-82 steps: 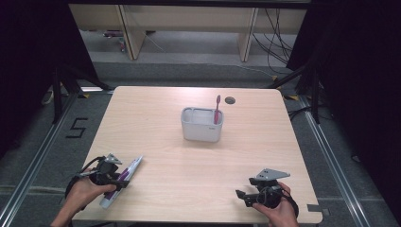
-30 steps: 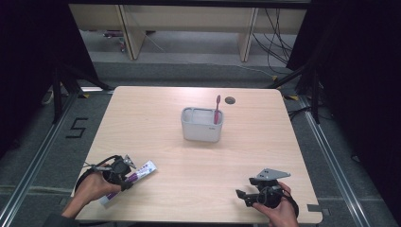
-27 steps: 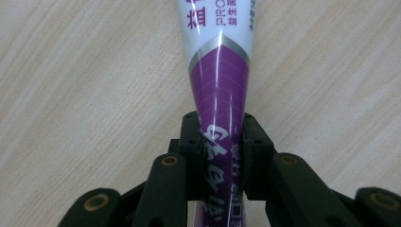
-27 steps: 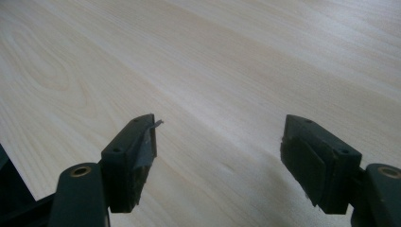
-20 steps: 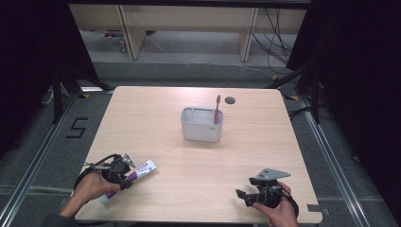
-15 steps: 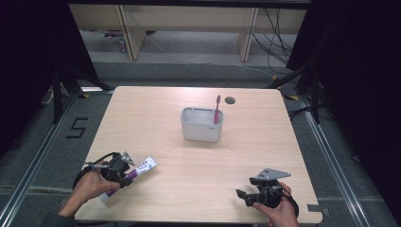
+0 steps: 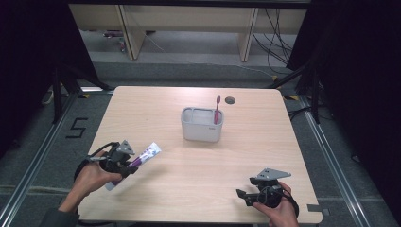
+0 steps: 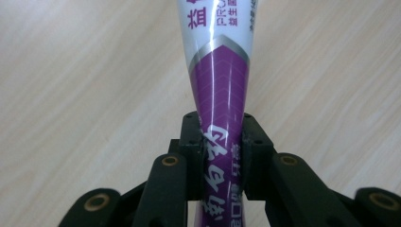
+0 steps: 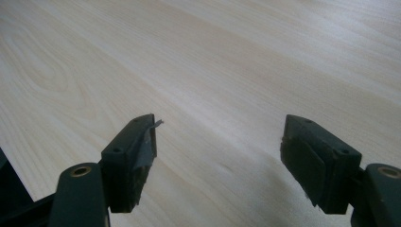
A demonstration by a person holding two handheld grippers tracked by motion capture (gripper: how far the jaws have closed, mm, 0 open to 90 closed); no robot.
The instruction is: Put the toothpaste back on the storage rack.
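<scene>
Purple-and-white toothpaste tube [image 8: 221,85] between left gripper's [image 8: 221,142] pads

My left gripper [image 8: 221,142], matt black plastic, pinched a glossy, smooth purple-and-white toothpaste tube [image 8: 220,71]. The table [image 7: 265,156] was pale wood-grain laminate with a satin finish. The grey holder [image 7: 202,126] looked like matt plastic.

Purple-and-white toothpaste tube [image 7: 142,157] (flat end up) tilts above the table's near-left corner.
</scene>
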